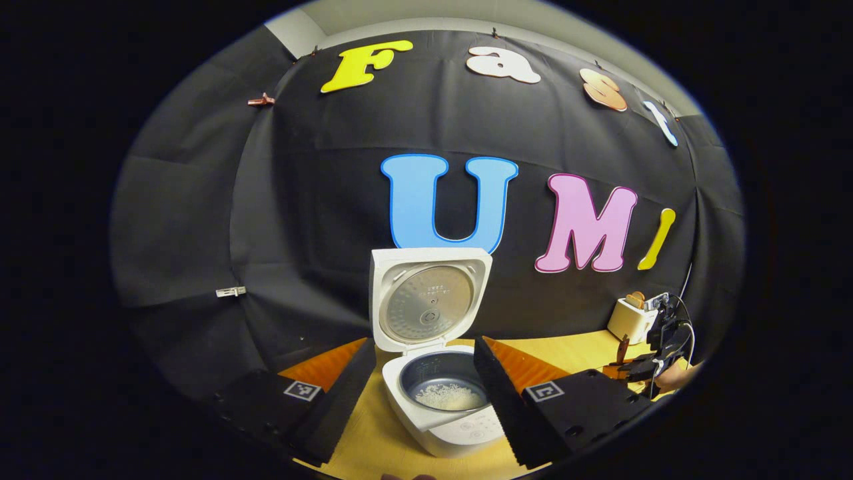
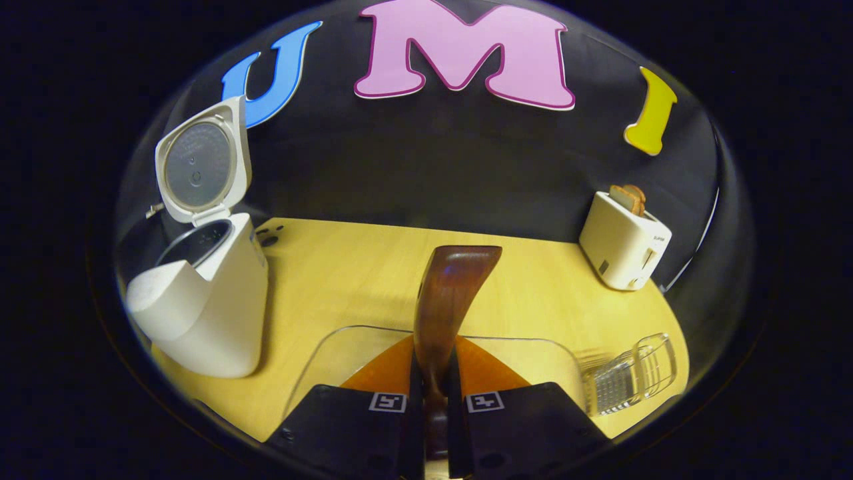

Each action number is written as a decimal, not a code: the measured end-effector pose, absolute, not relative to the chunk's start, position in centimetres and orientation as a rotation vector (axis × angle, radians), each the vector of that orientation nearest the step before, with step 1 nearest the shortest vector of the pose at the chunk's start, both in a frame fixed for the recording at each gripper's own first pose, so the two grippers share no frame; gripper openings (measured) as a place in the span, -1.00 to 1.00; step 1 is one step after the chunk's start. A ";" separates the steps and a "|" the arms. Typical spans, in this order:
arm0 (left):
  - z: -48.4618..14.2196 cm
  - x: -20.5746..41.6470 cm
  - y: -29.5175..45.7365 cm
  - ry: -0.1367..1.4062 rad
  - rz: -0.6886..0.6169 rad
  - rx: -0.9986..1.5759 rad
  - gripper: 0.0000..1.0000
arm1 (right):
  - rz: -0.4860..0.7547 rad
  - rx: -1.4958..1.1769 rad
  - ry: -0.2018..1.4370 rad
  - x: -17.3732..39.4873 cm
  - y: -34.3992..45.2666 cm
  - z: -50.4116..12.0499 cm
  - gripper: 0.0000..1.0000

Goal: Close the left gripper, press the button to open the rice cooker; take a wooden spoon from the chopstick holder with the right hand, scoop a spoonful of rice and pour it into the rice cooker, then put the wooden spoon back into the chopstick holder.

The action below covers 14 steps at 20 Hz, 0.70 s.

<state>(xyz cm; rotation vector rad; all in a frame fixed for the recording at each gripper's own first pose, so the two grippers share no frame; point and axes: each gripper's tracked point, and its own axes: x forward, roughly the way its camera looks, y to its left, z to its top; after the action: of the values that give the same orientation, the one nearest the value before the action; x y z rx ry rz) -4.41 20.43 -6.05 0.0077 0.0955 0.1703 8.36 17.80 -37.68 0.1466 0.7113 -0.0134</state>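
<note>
The white rice cooker (image 1: pixel 440 413) stands with its lid (image 1: pixel 430 300) up, and white rice (image 1: pixel 448 397) lies in its dark pot. My left gripper (image 1: pixel 424 341) is open, its fingers either side of the cooker and apart from it. In the right gripper view, my right gripper (image 2: pixel 434 363) is shut on the handle of a brown wooden spoon (image 2: pixel 453 280), whose bowl points up and away. The cooker (image 2: pixel 213 313) stands to the left there. A clear ribbed chopstick holder (image 2: pixel 633 373) sits low at the right. In the left gripper view, the right gripper (image 1: pixel 656 363) and a hand are at the far right.
A clear shallow container (image 2: pixel 313 373) lies on the yellow wooden table (image 2: pixel 346 273) just under the spoon. A white toaster (image 2: pixel 623 243) with bread in it stands at the back right, also seen as the toaster (image 1: pixel 630 320) in the left gripper view. A cable runs beside it.
</note>
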 end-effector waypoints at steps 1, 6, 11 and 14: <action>-6.2 -4.2 20.6 0.097 0.170 0.002 0.91 | -0.011 0.197 0.720 8.2 18.5 -37.8 -0.64; -6.0 -3.5 20.6 0.088 0.160 -0.007 0.91 | -0.069 0.502 0.735 7.5 17.3 -37.8 -0.64; -5.7 -2.8 19.7 0.080 0.132 -0.002 0.90 | -0.129 0.714 0.701 5.9 14.4 -37.0 -0.65; -5.6 -2.6 19.3 0.074 0.121 0.001 0.91 | -0.137 0.785 0.638 5.7 13.3 -35.4 -0.65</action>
<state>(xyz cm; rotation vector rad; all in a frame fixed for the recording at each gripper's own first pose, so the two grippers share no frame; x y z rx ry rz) -2.61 19.29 -5.64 0.0008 0.0744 0.1212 5.70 13.34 -35.36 0.7850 0.6377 -0.1371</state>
